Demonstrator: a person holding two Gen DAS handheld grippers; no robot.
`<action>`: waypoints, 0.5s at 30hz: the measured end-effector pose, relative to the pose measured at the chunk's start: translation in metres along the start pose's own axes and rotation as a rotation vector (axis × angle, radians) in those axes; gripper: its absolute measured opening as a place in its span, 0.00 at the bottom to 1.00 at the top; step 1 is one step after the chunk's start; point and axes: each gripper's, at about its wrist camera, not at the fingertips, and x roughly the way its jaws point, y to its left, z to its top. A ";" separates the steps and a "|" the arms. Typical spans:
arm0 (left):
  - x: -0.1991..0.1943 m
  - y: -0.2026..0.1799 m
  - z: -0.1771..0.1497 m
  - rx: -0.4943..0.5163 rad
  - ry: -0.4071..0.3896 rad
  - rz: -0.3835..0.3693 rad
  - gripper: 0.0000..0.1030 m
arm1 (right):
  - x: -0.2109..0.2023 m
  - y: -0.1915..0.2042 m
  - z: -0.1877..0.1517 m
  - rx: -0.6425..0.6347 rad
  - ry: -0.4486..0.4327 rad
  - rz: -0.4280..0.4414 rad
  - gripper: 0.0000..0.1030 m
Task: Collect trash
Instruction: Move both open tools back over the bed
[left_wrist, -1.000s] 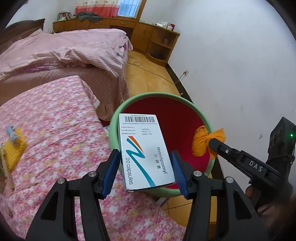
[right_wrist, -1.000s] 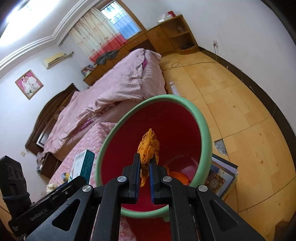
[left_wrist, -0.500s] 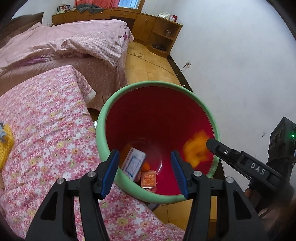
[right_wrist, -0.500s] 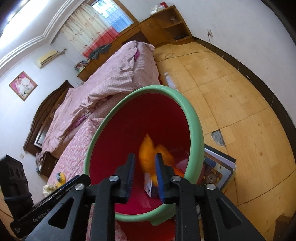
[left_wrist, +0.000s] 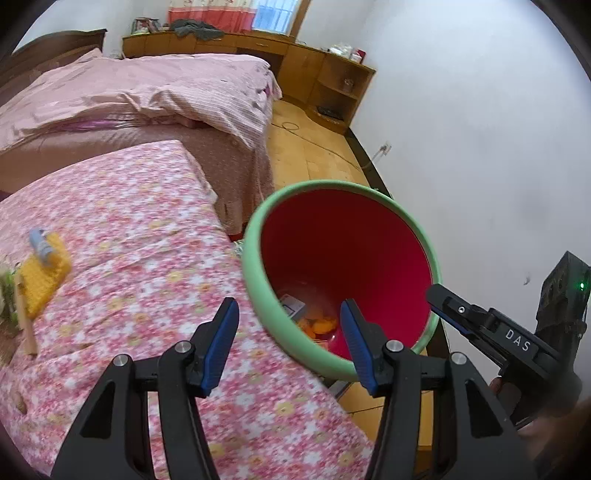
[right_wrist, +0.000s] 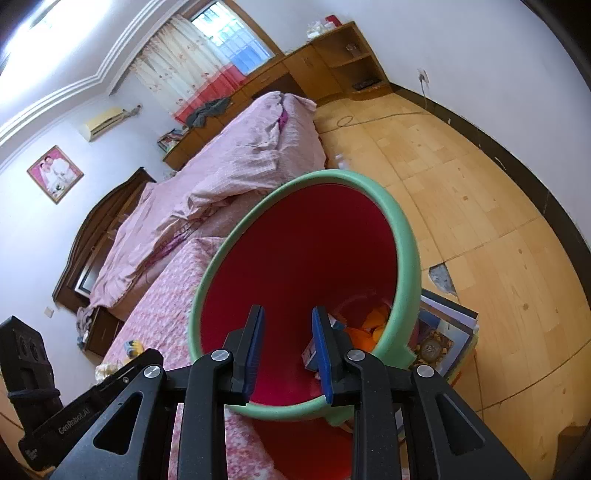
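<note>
A red bin with a green rim stands beside the floral-covered table; it also shows in the right wrist view. At its bottom lie the white medicine box and orange trash, also seen in the right wrist view as the box and the orange trash. My left gripper is open and empty over the bin's near rim. My right gripper is open and empty above the bin mouth; it shows at the right in the left wrist view.
A yellow pad with a small blue tube and a wooden stick lie at the table's left. A pink bed is behind. Books lie on the wooden floor beside the bin. A white wall is to the right.
Both grippers opened: the left let go of the medicine box and the right let go of the orange trash. Both fell into the bin. The left gripper shifted left toward the table.
</note>
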 end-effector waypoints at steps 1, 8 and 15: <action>-0.005 0.004 -0.001 -0.008 -0.007 0.006 0.55 | 0.000 0.002 0.000 -0.003 -0.001 0.002 0.27; -0.029 0.029 -0.006 -0.053 -0.045 0.043 0.55 | -0.002 0.017 -0.007 -0.022 0.000 0.020 0.28; -0.052 0.052 -0.011 -0.102 -0.078 0.077 0.55 | -0.003 0.034 -0.016 -0.049 0.005 0.044 0.35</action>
